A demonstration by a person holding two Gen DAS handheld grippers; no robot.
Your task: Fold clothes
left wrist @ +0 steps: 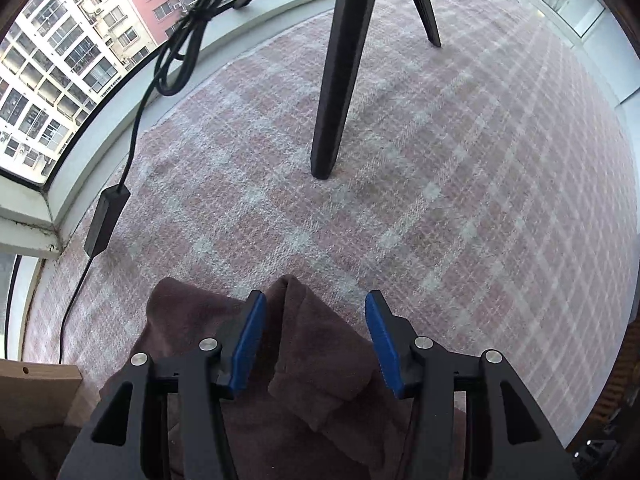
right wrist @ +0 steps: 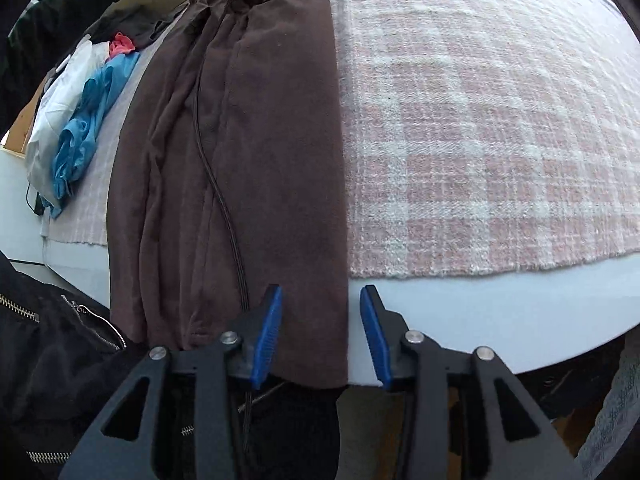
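Observation:
A dark brown garment (right wrist: 248,152) lies stretched along the pink plaid cloth (right wrist: 480,140) covering the table, its near end hanging over the table's front edge. My right gripper (right wrist: 320,312) is open, its blue pads either side of the garment's near right corner. In the left wrist view the garment's other end (left wrist: 304,352) lies bunched in a raised fold. My left gripper (left wrist: 316,320) is open around that fold, not closed on it.
A black tripod leg (left wrist: 340,80) stands on the plaid cloth (left wrist: 440,200) ahead of the left gripper. A power brick and cable (left wrist: 106,220) lie by the window sill. A black cable (right wrist: 216,184) runs along the garment. Blue and white clothes (right wrist: 76,120) are piled at the left.

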